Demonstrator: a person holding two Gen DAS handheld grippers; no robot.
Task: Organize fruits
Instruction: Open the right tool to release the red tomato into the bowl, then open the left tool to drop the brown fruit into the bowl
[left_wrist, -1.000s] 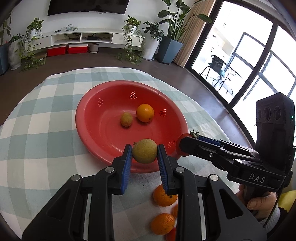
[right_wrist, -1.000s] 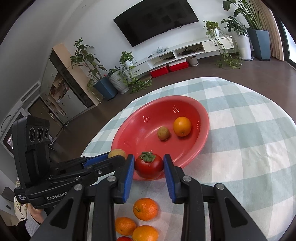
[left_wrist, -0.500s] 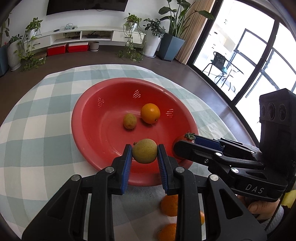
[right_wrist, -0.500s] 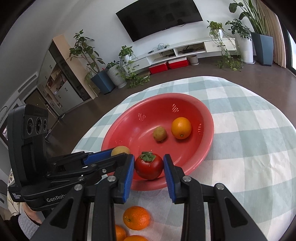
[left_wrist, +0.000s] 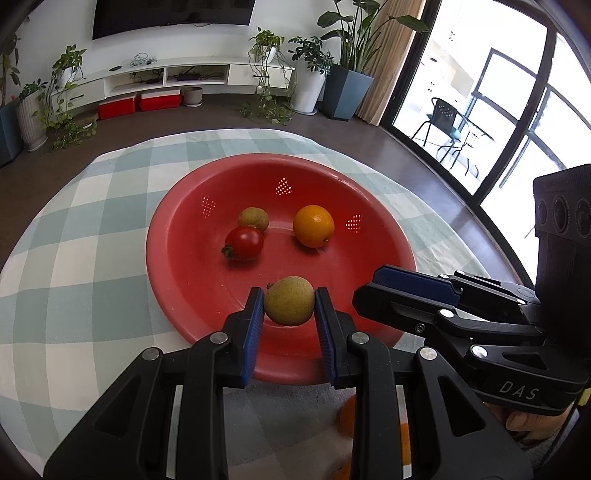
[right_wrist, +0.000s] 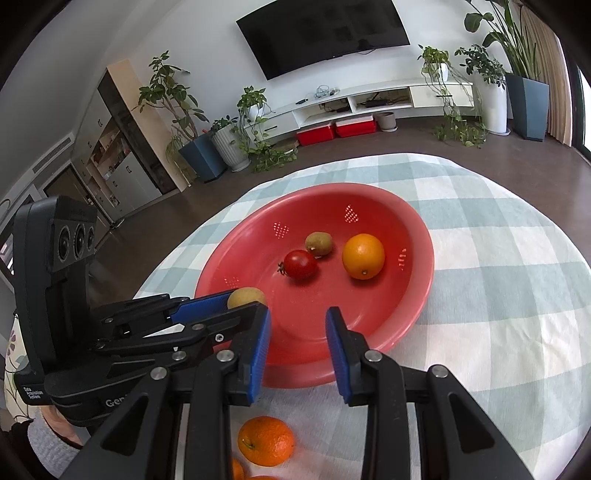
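My left gripper (left_wrist: 289, 314) is shut on a yellow-green round fruit (left_wrist: 289, 304) and holds it over the near part of the red bowl (left_wrist: 192, 280). In the bowl lie a red tomato (left_wrist: 243, 243), a brown kiwi (left_wrist: 253, 218) touching it from behind, and an orange (left_wrist: 313, 226). My right gripper (right_wrist: 298, 332) hangs over the bowl's near rim (right_wrist: 369, 314) with its jaws apart and nothing between them. The tomato (right_wrist: 300, 263) rests well beyond its fingertips. In the right wrist view, the left gripper (right_wrist: 240, 299) comes in from the left.
The bowl stands on a round table with a green and white checked cloth (left_wrist: 74, 258). Loose mandarins (right_wrist: 266, 440) lie on the cloth just in front of the bowl, under both grippers. A hand (left_wrist: 528, 424) holds the right gripper at the lower right.
The tomato has left my right gripper and now lies in the bowl beside the kiwi. My left gripper has moved further over the bowl with its fruit still held.
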